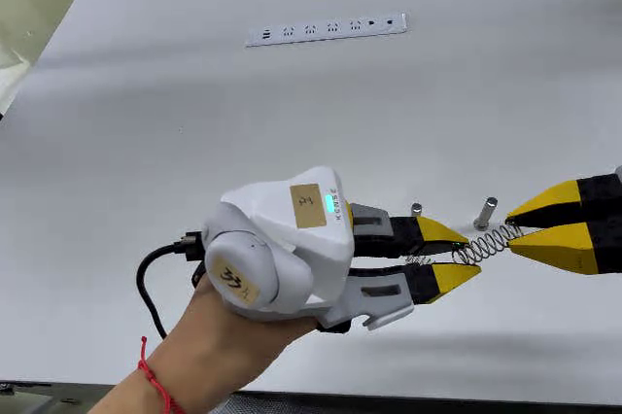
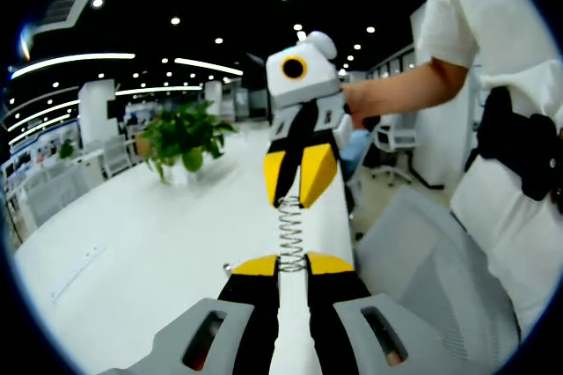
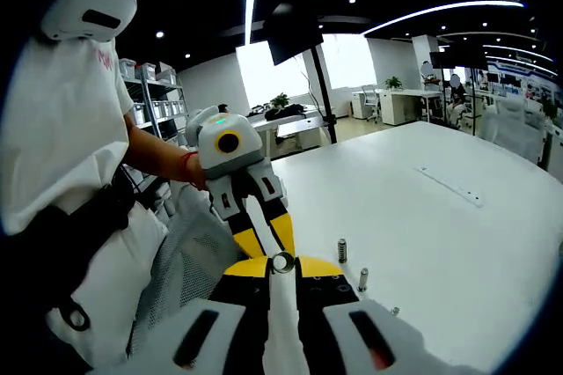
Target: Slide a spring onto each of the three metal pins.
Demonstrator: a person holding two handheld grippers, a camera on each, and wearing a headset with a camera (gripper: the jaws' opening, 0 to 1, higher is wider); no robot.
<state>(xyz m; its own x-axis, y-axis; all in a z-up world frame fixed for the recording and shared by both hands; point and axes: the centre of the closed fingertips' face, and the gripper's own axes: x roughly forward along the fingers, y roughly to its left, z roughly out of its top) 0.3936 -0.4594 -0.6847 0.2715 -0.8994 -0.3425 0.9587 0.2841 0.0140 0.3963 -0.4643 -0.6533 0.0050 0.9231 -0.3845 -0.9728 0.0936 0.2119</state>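
Spring point(image 1: 483, 242) | aloft over table point(image 1: 292, 142), near pins point(image 1: 485, 212), spanning both grippers | left gripper point(image 1: 471, 255) pinching one end; right gripper point(image 1: 509, 232) pinching the other | likely light, bendy, apt to flick loose; hold end coils gently

DESK point(image 1: 292, 142): white, matte, broad plain top; near edge runs along bottom of head view.

POWER STRIP point(image 1: 327, 29): white, long, flat; lies on far part of desk, slightly angled, well apart from pins; also seen in right gripper view point(image 3: 450, 186).

METAL PINS point(image 3: 362, 280): three, upright on desk, in short row, near one another but apart. Farthest looks ribbed; nearest too small to judge. In head view, two stand side by side: taller pin point(image 1: 486, 212), shorter pin point(image 1: 417, 209).
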